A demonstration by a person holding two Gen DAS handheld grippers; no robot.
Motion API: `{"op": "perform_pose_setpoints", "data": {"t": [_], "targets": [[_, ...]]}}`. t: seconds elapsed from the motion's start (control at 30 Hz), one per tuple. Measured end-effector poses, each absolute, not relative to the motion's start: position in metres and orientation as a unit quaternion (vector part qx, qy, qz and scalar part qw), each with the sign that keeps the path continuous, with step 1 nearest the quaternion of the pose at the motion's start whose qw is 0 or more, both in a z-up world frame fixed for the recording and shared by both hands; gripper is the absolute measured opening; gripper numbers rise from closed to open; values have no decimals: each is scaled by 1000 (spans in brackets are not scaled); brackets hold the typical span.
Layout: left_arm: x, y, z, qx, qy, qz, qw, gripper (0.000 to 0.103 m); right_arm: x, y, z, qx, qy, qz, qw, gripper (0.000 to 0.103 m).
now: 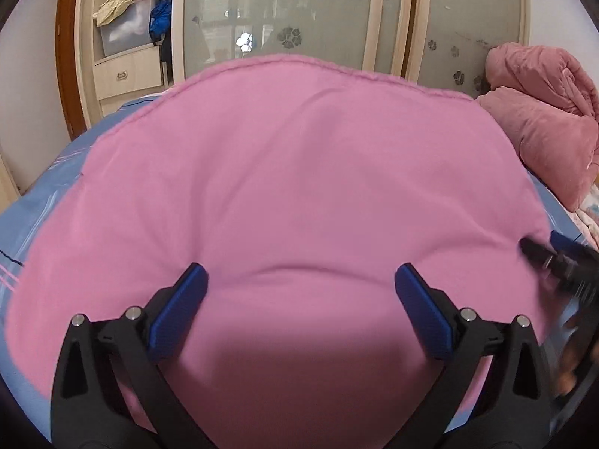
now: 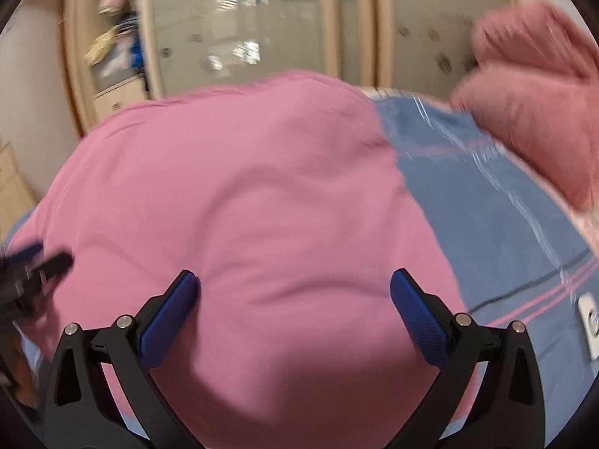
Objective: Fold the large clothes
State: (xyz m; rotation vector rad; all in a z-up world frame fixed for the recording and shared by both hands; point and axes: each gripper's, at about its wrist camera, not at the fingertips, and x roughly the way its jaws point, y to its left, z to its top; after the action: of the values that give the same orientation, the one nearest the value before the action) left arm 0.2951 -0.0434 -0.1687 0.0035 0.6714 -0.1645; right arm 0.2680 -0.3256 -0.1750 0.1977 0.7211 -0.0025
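While 1 pink garment (image 1: pixel 299 172) lies on blue bedsheet (image 2: pixel 505 205), left tongs (image 1: pixel 299 280) & right tongs (image 2: pixel 294 288) both spread wide

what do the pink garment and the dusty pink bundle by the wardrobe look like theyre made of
Pink garment: thin matte cloth, likely cotton knit; soft shallow creases, stitched hem along the far edge. Dusty pink bundle: thick plush, perhaps fleece or velvet; fuzzy nap, puffy folds.

No words or numbers can be read here. The wardrobe door (image 1: pixel 284 18) has flower shapes and some faint marks near its top, too small to read. A white tag (image 2: pixel 589 321) on the blue sheet (image 2: pixel 505 224) is too blurry to read.
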Motion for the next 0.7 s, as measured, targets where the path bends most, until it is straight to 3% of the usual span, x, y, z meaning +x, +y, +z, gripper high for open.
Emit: {"op": "perform_pose_setpoints", "data": {"t": [0.23,0.4,0.6,0.7], "targets": [[296,-52,-182,4,297,-80,952,101,254,-373,-156,130,308,-131,933,102],[282,-43,-179,3,288,-78,955,101,266,-405,-167,223,338,-72,911,102],[277,-36,-181,0,284,-80,956,101,278,-348,-168,90,357,-71,927,102],[276,-36,-181,-1,282,-81,956,101,282,-384,-184,140,384,-135,903,102]]}}
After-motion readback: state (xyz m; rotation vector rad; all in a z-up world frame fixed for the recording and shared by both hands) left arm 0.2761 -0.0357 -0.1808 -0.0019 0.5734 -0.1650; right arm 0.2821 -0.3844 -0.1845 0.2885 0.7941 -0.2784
